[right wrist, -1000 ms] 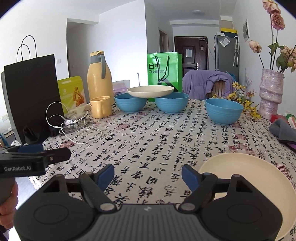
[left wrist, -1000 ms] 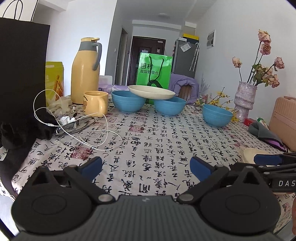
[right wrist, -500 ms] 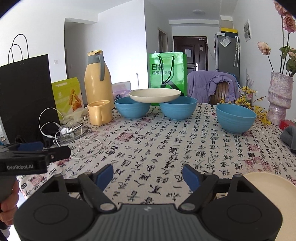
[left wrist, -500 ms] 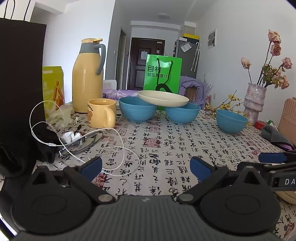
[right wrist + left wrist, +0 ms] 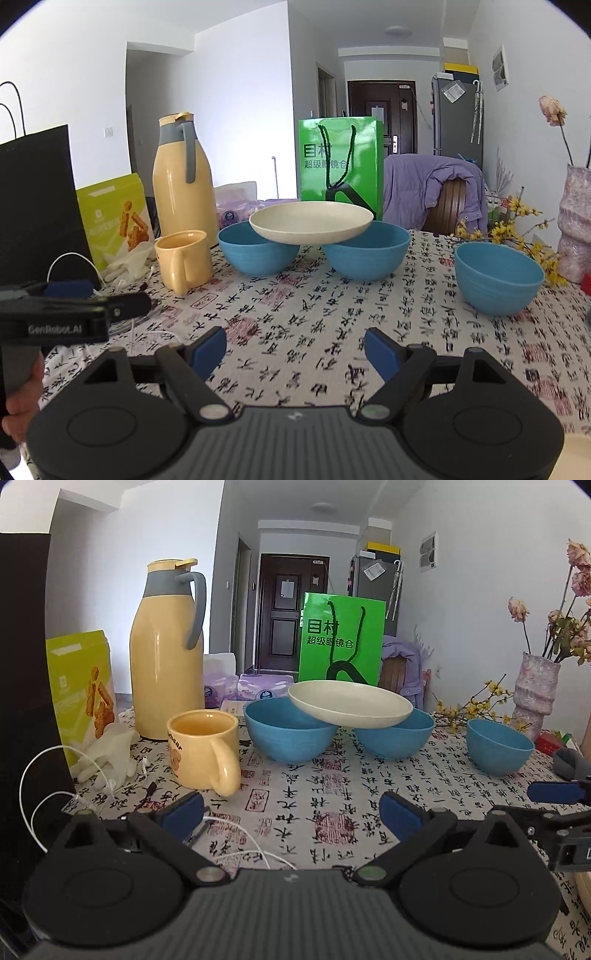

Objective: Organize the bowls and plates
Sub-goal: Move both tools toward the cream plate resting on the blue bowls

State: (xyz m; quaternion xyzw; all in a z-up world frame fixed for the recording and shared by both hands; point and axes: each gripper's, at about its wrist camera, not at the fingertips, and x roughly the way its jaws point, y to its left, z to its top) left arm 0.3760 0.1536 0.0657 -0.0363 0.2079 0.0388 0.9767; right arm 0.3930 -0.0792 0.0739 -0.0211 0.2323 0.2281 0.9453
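A cream plate (image 5: 349, 703) (image 5: 311, 222) rests across the rims of two blue bowls, the left bowl (image 5: 290, 734) (image 5: 258, 249) and the middle bowl (image 5: 394, 736) (image 5: 365, 251). A third blue bowl (image 5: 498, 746) (image 5: 498, 278) stands apart to the right. My left gripper (image 5: 291, 814) is open and empty, low over the tablecloth short of the bowls. My right gripper (image 5: 295, 350) is open and empty too, level with it on the right. A second cream plate's edge (image 5: 576, 456) shows at the bottom right corner.
A yellow mug (image 5: 205, 749) and a tall yellow thermos (image 5: 168, 672) stand left of the bowls. White cable (image 5: 236, 845), a glove, a snack box and a black bag crowd the left. A green bag (image 5: 341, 642) stands behind; a flower vase (image 5: 533, 694) at right.
Both grippers have moved forward across the table toward the bowls, which loom larger. The near cream plate has slid almost out of the right wrist view.
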